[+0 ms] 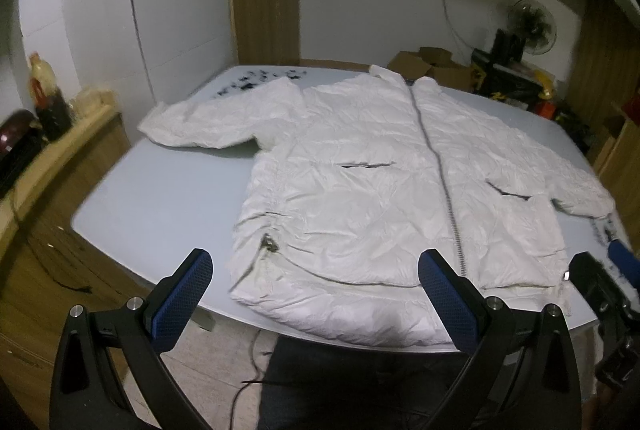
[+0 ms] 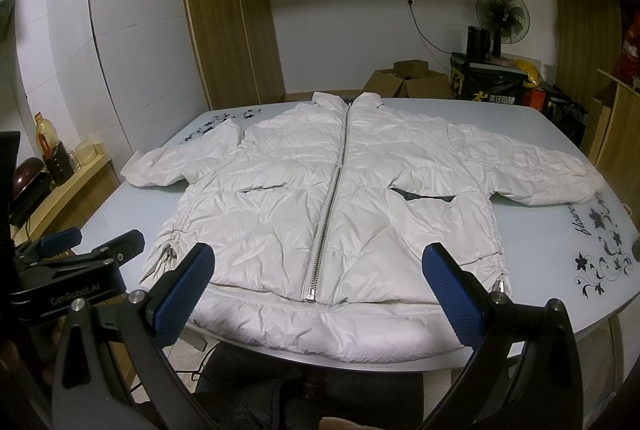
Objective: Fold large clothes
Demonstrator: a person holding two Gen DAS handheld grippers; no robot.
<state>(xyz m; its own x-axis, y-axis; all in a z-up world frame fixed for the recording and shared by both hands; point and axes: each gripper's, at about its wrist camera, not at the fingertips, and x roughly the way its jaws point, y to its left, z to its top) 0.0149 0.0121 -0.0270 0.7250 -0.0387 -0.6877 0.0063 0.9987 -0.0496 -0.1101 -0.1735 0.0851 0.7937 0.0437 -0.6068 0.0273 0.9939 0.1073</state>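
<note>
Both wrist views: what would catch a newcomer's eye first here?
A big white puffer jacket lies flat and zipped on the pale table, sleeves spread to either side and hem hanging over the near edge. The left gripper and right gripper both hang open in front of that hem, touching nothing. Black flower decals mark the table's right side.

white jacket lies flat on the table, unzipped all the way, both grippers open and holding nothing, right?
Not quite: the jacket is zipped shut, as the right wrist view shows. The rest holds: it lies flat on the table, left gripper and right gripper open, empty.
</note>
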